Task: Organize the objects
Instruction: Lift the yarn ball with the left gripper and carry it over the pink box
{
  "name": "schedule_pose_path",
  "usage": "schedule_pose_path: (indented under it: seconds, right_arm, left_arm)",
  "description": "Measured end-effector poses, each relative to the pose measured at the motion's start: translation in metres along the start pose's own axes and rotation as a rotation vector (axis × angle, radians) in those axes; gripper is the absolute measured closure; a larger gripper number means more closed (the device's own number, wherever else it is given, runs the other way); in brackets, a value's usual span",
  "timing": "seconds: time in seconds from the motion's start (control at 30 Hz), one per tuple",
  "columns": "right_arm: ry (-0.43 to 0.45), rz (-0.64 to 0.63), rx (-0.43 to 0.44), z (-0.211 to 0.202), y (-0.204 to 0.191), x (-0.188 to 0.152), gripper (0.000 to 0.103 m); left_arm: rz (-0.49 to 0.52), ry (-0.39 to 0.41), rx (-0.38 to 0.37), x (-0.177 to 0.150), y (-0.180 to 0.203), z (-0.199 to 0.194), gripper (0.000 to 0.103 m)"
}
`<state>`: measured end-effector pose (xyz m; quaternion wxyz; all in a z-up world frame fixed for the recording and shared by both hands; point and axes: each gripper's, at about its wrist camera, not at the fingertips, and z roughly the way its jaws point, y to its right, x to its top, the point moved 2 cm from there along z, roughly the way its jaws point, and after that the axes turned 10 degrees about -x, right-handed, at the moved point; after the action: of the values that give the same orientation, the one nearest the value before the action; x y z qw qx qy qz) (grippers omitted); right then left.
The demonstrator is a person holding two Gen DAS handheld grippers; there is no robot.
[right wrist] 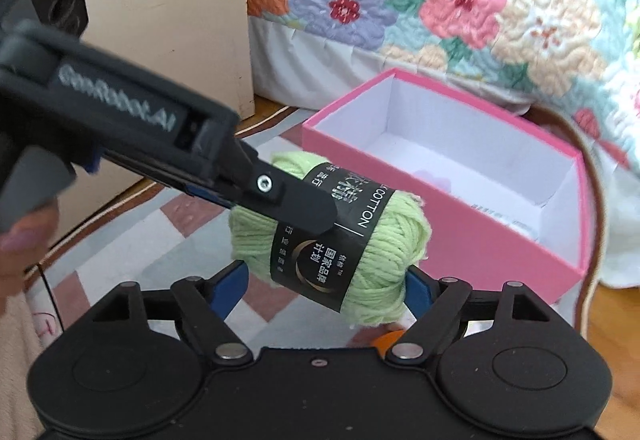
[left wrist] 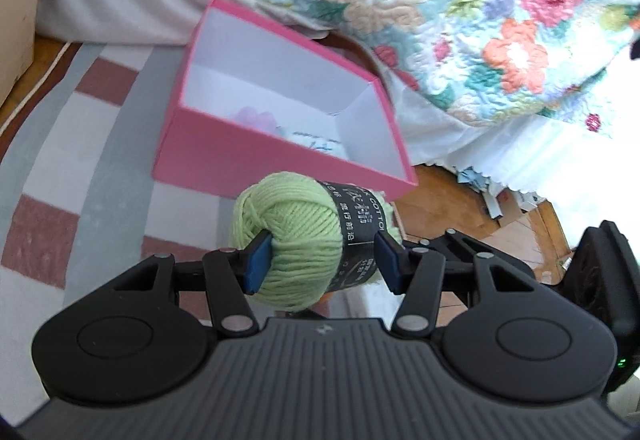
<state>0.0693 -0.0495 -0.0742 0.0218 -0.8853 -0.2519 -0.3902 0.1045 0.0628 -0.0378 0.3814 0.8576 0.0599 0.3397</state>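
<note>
Left gripper: clamped on the green yarn ball, holding it above the rug.
Right gripper: jaws wide, pads flanking the yarn, apparently not pressing.
Pink box: open, just beyond the yarn, beside the bed.

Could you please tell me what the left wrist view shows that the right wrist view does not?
Only the left wrist view shows the left gripper head-on, both blue pads pressed into the green yarn ball, and scattered paper scraps under the bed's edge. Only the right wrist view shows the right gripper with its pads standing beside the yarn, a beige cabinet, and a fingertip at the left edge. Both show the yarn's black label, the open pink box, the floral quilt and the checked rug.
</note>
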Motion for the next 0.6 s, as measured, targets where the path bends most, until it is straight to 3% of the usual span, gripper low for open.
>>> schedule_pose_path:
  seconds: [0.4, 0.6]
  right_arm:
    - [0.057, 0.024, -0.08, -0.034, 0.028, 0.013, 0.018]
    - [0.065, 0.065, -0.058, -0.048, 0.046, 0.024, 0.018]
  left_arm:
    - [0.094, -0.016, 0.016, 0.013, 0.062, 0.003, 0.05]
    - [0.127, -0.005, 0.023, 0.019, 0.082, -0.001, 0.05]
